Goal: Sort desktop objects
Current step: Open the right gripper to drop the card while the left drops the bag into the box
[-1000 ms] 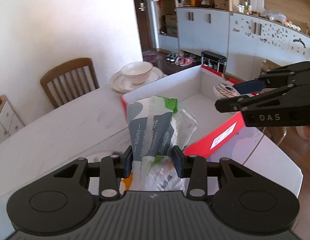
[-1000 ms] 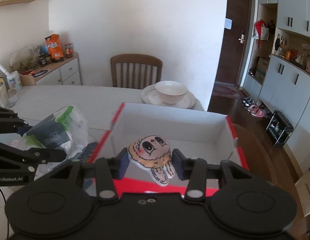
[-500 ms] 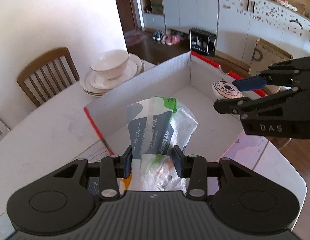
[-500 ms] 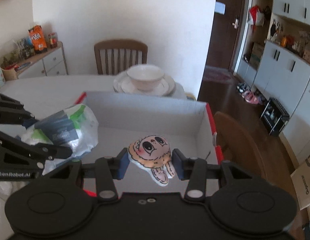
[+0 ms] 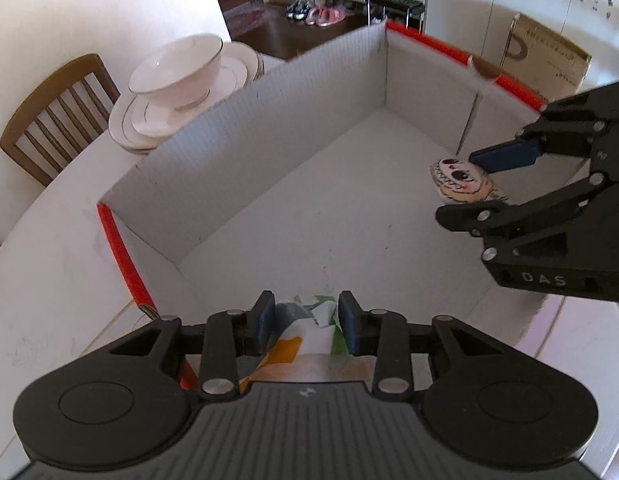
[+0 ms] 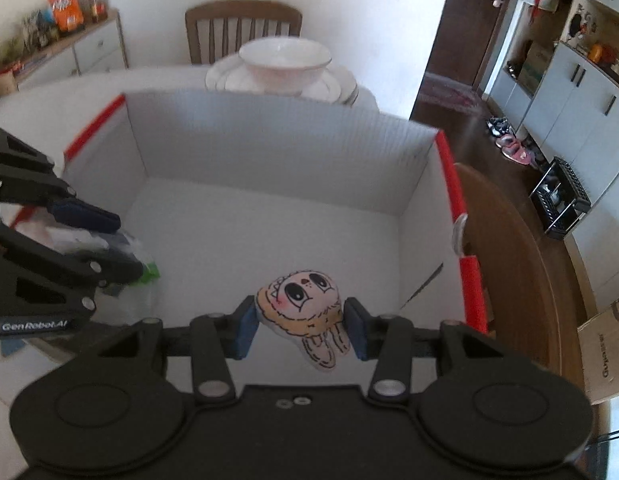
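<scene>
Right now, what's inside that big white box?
The box floor looks bare. Over it, the right tongs hold a cartoon doll and the left tongs a tissue pack, hiding the floor beneath.

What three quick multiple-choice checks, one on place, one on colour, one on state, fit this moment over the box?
1. Where is the round cartoon-face plush toy?
A. above the white cardboard box's floor
B. in the white bowl
C. on the chair

2. What colour is the box's rim edge?
A. blue
B. red
C. green

3. What is the left gripper doing?
A. open, empty
B. shut on the crinkled plastic tissue pack
C. gripping the bowl

Answers: 1 A, the right gripper holds it over the box; 2 B, red strips top the walls; 3 B, pads pinch the pack.
</scene>
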### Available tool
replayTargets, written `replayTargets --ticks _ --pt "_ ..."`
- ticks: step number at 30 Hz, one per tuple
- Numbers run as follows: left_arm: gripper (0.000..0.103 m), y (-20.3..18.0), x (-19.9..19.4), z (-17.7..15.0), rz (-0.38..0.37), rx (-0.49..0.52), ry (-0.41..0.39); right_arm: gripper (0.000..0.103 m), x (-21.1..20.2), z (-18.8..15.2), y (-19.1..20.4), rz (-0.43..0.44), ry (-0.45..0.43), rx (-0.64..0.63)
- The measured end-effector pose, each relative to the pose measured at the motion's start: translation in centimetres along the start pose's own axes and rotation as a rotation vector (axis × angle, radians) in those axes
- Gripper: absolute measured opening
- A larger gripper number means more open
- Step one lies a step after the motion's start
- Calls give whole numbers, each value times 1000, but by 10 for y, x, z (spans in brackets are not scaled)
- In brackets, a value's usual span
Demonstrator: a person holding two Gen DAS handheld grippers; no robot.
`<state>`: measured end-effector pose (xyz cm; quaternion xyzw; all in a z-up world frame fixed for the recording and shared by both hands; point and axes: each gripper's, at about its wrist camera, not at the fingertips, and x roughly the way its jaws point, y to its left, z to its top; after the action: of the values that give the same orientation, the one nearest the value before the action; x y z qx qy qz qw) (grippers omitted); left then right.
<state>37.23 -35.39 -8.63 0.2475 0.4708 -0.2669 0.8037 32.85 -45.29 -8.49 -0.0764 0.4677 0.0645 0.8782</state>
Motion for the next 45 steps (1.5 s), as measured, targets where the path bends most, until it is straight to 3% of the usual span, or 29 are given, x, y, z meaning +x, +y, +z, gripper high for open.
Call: replayTargets --ticks 8,14,17,22,28,45 --pt "34 -3 13 -1 -9 29 31 46 17 -1 3 10 63 -43" --pt "34 0 9 -2 -26 13 -1 50 15 -3 1 29 59 -42" --pt "38 -2 4 -4 -16 20 -25 58 11 -4 -4 34 53 -30" --pt "50 -3 -6 -8 0 5 -59 64 -4 -6 -12 40 23 -14" --pt "51 6 -26 -16 -17 -65 -126 72 -31 -11 -17 50 -42 -26" --pt "55 1 -107 -60 0 -183 -343 76 -109 -29 6 81 -223 -74"
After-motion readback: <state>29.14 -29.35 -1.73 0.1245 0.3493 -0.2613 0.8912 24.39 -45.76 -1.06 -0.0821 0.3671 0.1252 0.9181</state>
